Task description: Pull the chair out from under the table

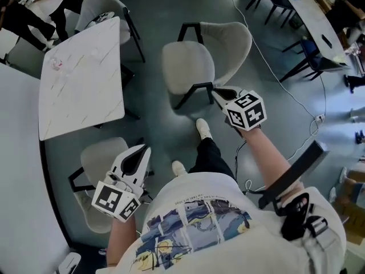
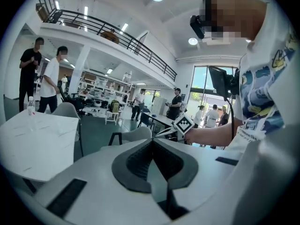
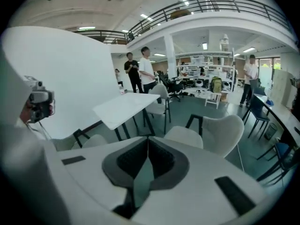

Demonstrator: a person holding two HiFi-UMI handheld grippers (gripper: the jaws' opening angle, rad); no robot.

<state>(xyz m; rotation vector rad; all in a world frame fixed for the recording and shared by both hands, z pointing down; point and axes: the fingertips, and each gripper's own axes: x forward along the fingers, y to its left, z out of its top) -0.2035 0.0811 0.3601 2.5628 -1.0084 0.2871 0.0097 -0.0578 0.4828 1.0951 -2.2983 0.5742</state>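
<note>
The pale shell chair [image 1: 199,61] with black legs stands on the open floor, to the right of the white marble table [image 1: 85,79] and apart from it. My right gripper [image 1: 215,91] hovers at the chair's near front corner with its jaws shut and nothing between them; I cannot tell whether it touches the seat. In the right gripper view the chair [image 3: 215,130] lies ahead to the right of the shut jaws [image 3: 148,138], with the table [image 3: 126,108] to the left. My left gripper [image 1: 141,150] is shut and empty at the lower left, and its own view shows the chair [image 2: 133,136] beyond it.
A second pale chair [image 1: 97,164] sits under my left gripper beside a large white tabletop [image 1: 17,170]. Another chair [image 1: 105,7] stands behind the marble table. A cable [image 1: 285,90] runs across the floor at right, near a long table [image 1: 311,10]. My shoes [image 1: 202,127] are close to the chair.
</note>
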